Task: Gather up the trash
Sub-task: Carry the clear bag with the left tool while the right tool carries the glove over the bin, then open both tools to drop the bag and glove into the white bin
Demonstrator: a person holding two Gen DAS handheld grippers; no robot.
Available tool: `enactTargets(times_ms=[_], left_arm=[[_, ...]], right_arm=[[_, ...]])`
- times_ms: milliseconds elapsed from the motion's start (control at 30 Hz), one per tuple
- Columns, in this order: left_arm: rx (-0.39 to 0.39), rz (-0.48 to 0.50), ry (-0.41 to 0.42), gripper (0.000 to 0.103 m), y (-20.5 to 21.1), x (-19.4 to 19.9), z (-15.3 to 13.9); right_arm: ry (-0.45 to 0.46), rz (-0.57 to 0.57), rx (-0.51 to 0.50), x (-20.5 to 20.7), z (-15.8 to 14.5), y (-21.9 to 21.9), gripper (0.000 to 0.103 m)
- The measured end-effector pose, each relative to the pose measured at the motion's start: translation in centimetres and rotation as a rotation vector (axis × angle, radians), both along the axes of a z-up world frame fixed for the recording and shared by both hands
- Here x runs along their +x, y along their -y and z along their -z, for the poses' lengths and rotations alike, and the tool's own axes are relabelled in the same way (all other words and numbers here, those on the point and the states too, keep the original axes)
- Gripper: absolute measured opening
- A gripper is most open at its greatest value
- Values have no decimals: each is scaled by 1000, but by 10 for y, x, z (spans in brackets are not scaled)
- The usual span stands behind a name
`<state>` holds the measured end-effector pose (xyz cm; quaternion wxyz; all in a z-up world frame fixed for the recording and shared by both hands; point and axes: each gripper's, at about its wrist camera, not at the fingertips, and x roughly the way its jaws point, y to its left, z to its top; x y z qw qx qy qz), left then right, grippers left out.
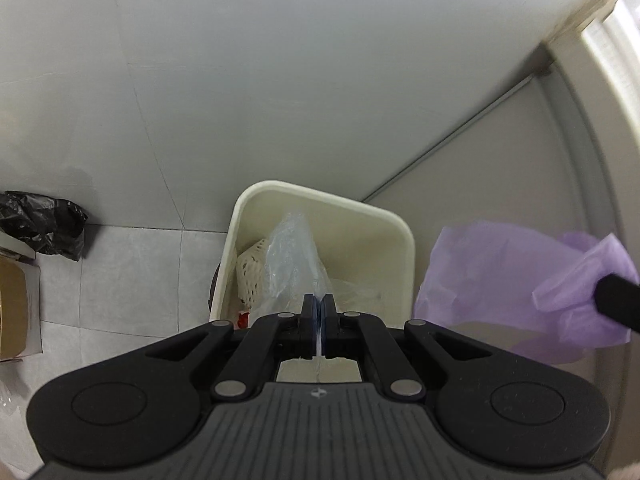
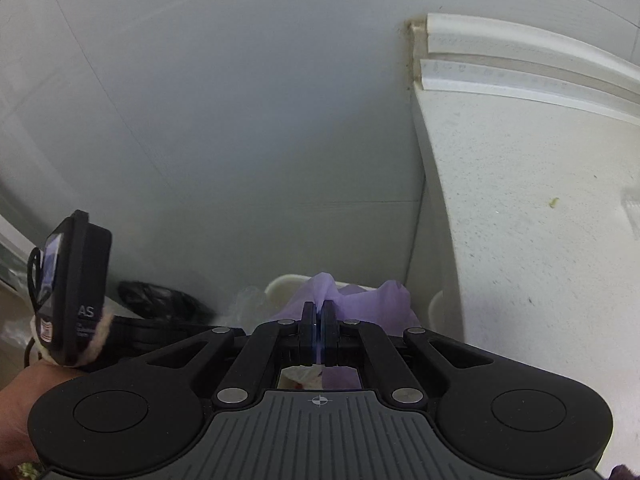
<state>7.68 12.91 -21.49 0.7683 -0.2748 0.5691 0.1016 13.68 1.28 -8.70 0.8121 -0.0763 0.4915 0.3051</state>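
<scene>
A cream plastic trash bin (image 1: 400, 240) stands on the floor against the wall. Inside lie a clear plastic bag (image 1: 290, 264), a white foam net (image 1: 250, 276) and a red scrap (image 1: 243, 319). My left gripper (image 1: 319, 300) is shut on the clear plastic bag, just above the bin's near side. A purple trash bag (image 1: 500, 280) hangs open to the right of the bin. My right gripper (image 2: 319, 308) is shut on the purple bag's edge (image 2: 360, 300), above the bin (image 2: 280, 282). The right gripper's finger (image 1: 616, 300) shows at the left view's right edge.
A crumpled black bag (image 1: 44, 224) lies on the tiled floor at left, beside a cardboard box (image 1: 16, 312). A white door and frame (image 2: 520, 200) stand at right. The left gripper's body (image 2: 76, 288) and the hand holding it show in the right view's left.
</scene>
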Motion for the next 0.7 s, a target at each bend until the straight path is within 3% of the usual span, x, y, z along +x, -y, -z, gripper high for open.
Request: enactTargets(times_ms=[167, 233, 700], left_arm=[[-8, -10, -31, 8, -3, 3, 16], [-10, -13, -38, 22, -4, 3, 19], [-22, -28, -91, 39, -16, -6, 26]], right_arm=[[-6, -40, -101, 5, 23, -23, 0], [-9, -55, -139, 1, 31, -32, 0], [-56, -86, -310, 18, 83, -71, 4]])
